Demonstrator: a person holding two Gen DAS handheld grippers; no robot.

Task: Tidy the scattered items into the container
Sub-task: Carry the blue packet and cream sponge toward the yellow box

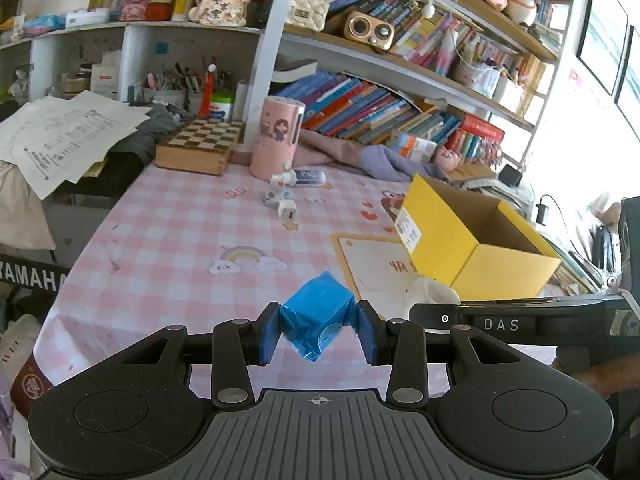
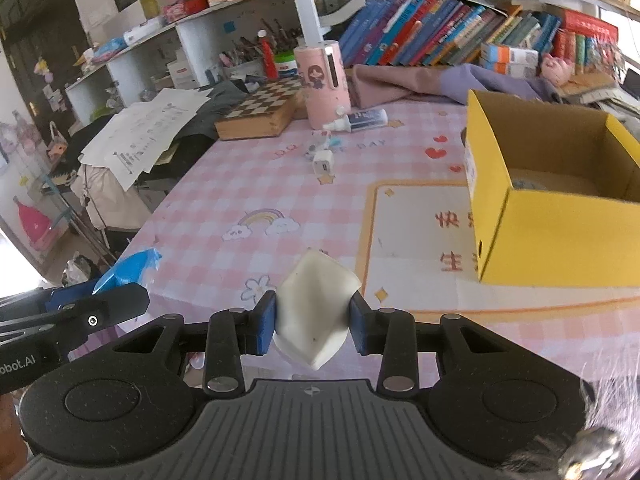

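Note:
My left gripper (image 1: 318, 330) is shut on a blue wrapped packet (image 1: 316, 312), held above the pink checked tablecloth (image 1: 168, 240). My right gripper (image 2: 314, 322) is shut on a white soft packet (image 2: 316, 304), also off the table. The open yellow cardboard box (image 1: 472, 240) (image 2: 552, 200) stands to the right of both. From the right wrist view the left gripper's finger and the blue packet (image 2: 128, 270) show at the left edge. A white charger plug (image 2: 323, 163), a small spray bottle (image 2: 335, 123) and a tube (image 2: 368, 118) lie further back on the table.
A pink cylinder holder (image 2: 324, 80) and a wooden chess box (image 2: 260, 112) stand at the back. Papers (image 1: 60, 136) hang over the left side. Bookshelves and crumpled cloth (image 2: 420, 80) line the far edge. Something pale lies inside the box.

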